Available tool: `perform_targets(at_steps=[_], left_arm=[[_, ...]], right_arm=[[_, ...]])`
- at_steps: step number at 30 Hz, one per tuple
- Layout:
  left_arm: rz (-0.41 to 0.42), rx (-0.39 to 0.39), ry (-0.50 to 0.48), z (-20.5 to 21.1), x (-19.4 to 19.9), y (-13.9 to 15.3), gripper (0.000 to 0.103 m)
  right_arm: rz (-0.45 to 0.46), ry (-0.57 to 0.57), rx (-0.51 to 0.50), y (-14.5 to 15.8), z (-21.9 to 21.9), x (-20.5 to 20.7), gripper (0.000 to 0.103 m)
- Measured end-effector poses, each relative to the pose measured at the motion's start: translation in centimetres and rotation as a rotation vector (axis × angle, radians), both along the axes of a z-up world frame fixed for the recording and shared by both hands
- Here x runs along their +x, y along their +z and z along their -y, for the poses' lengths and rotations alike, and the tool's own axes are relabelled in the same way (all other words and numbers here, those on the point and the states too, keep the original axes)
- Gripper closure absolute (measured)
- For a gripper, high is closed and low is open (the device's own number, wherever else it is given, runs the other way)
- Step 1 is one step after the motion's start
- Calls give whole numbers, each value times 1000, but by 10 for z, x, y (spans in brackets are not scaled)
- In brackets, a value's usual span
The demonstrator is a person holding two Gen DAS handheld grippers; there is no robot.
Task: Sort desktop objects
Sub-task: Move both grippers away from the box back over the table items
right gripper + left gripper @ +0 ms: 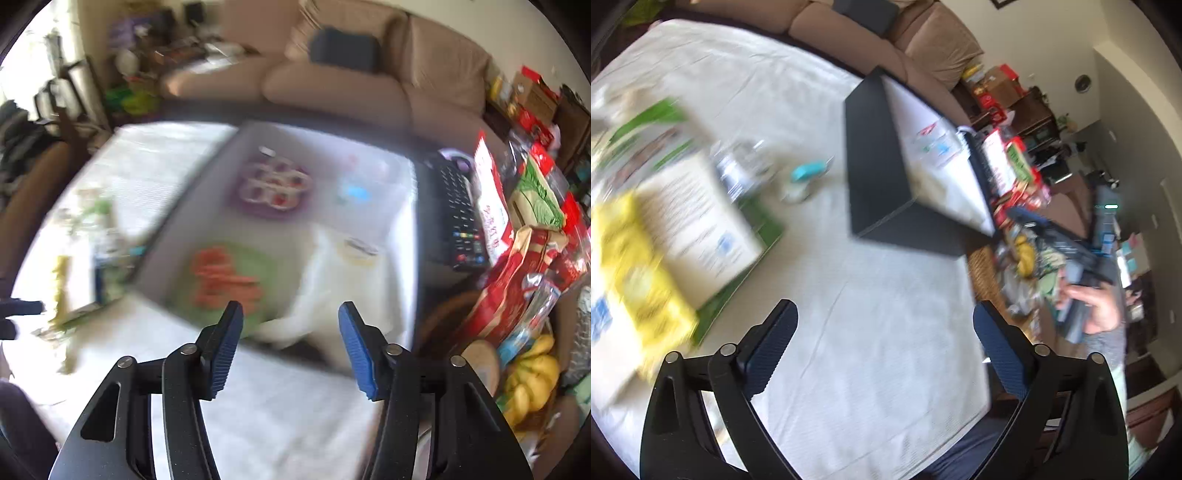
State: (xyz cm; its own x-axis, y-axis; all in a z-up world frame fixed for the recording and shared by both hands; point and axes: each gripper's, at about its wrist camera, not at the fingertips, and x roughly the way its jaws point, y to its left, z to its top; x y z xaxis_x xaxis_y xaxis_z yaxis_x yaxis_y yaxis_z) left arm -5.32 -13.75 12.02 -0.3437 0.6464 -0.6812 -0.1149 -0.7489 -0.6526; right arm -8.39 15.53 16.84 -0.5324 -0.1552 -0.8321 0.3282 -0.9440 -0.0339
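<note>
My left gripper (884, 317) is open and empty above the white tablecloth (849, 332). Far ahead stands a dark storage box (882, 173) with white items inside. To its left lie a teal object (807, 171), a clear bottle (738, 170), a white and green booklet (701, 218) and a yellow pack (635, 258), all blurred. My right gripper (290, 314) is open and empty just before the same box (177, 236). Inside the box I see a green pack with orange shapes (229, 280), a purple pack (273, 184), a white cloth (332, 280) and a small round lid (360, 249).
A black remote (461, 214) lies right of the box. Red snack bags (517, 280) and bananas (532, 376) fill a basket at the right. A tan sofa (332, 81) stands behind the table. The other hand with its gripper shows at the right in the left wrist view (1086, 295).
</note>
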Motion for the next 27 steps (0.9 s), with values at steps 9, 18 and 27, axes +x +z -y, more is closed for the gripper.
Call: perform_targets(at_steps=[9,18,27], left_arm=[[16,-55,171,84,78,-44,7],[-71,-198,344,166,96,-50,0],[-123,-272,447,226,48,-54,0]], right_arm=[[-80,189,-125,-13,105,139,30],[-42,273,-245,-64,195,170,26],[-105,297,-301,-81,257,171,21]])
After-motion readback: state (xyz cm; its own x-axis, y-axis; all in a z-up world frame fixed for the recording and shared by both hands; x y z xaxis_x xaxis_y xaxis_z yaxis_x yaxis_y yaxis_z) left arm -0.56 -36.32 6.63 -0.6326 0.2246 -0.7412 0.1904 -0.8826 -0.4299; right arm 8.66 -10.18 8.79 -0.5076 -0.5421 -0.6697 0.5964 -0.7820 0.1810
